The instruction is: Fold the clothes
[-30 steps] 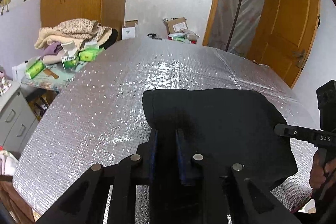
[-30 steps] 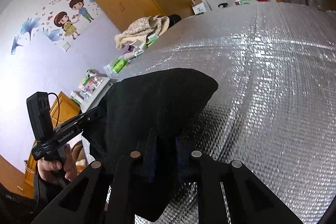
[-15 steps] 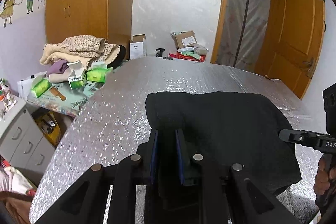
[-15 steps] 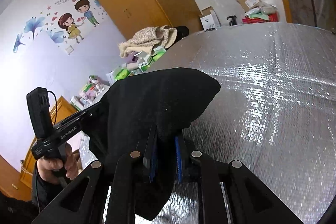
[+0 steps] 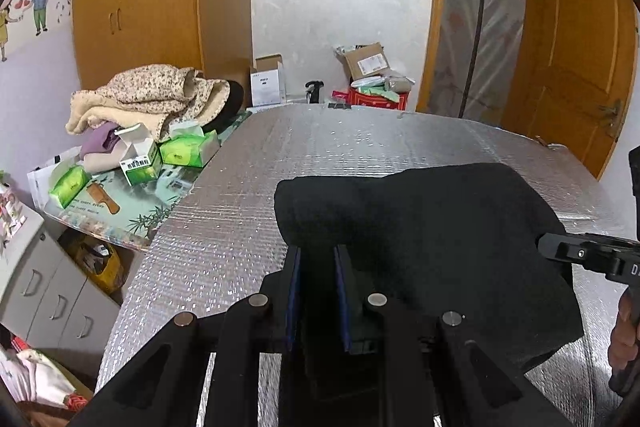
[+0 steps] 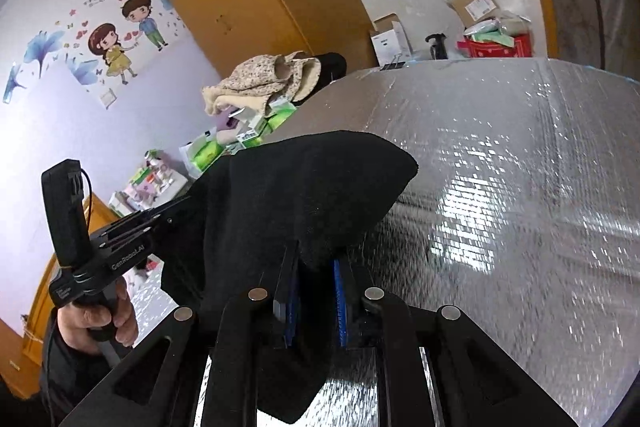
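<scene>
A black garment (image 5: pixel 420 227) hangs stretched between my two grippers above the silver foil-covered table (image 5: pixel 280 163). My left gripper (image 5: pixel 316 253) is shut on the garment's left edge, with cloth bunched between its blue pads. In the right wrist view my right gripper (image 6: pixel 316 263) is shut on the other edge of the black garment (image 6: pixel 300 195), and a flap droops below its fingers. The garment's lower part rests on or just over the foil; I cannot tell which.
A low side table at the left holds a pile of clothes (image 5: pixel 152 95) and green tissue packs (image 5: pixel 188 151). White drawers (image 5: pixel 40 291) stand below it. Cardboard boxes (image 5: pixel 364 63) lie beyond the table's far edge, and a wooden door (image 5: pixel 580 67) is at the right.
Both grippers have carried the black garment forward over the table toward its far edge. The boxes and the clothes pile look larger. Both grips are unchanged.
</scene>
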A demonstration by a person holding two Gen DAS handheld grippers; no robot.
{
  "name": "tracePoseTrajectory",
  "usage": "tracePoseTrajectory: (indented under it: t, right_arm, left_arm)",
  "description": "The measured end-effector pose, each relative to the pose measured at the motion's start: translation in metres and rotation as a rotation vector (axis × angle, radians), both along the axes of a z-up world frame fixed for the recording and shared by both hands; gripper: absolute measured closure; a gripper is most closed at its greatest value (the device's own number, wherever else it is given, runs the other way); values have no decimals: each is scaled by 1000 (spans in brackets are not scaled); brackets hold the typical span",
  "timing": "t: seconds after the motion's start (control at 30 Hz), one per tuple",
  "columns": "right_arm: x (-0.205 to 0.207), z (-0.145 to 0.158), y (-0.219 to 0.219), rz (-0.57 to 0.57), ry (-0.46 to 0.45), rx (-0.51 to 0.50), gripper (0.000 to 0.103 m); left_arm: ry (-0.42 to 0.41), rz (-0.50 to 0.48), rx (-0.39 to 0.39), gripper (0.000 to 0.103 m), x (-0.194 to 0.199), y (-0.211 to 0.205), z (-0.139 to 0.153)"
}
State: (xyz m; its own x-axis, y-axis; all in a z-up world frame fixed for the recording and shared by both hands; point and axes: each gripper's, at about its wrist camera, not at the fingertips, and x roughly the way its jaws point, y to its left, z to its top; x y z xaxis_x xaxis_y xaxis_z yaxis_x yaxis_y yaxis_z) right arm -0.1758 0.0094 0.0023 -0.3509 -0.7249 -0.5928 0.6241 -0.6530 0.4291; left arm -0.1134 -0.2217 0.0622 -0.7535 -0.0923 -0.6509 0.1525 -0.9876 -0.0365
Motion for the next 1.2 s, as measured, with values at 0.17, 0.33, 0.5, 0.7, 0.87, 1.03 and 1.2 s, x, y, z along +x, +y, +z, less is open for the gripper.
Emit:
tracePoseTrajectory:
  t: [0.17,0.33,0.5,0.7,0.87,1.03,1.2]
  right_arm:
    - [-16,-6,-13,-8,12,19,88]
    - [-40,-29,-20,-31,-26,75,88]
    - [-51,-49,-18,-35,-74,92,77]
    - [-43,-42,-7,-75,-63,99,69]
    - [-25,-20,6,-95,12,70,69]
    - [-11,-19,3,-55,27,80,69]
    - [-5,-41,-10,-21,-11,185,69]
  left_arm:
    - [-8,-8,-9,87,-25,-8,-8]
    - [-46,12,-1,86,-48,-18,-30]
    - [-80,18,20,83,-53,-23,-50]
    - [-82,38,37,82,-45,-26,-44]
    - [-60,83,39,83,-28,-29,-30]
    - [-101,91,17,83,-21,-19,-38]
    - [-122,96,-28,83,-15,-8,-40]
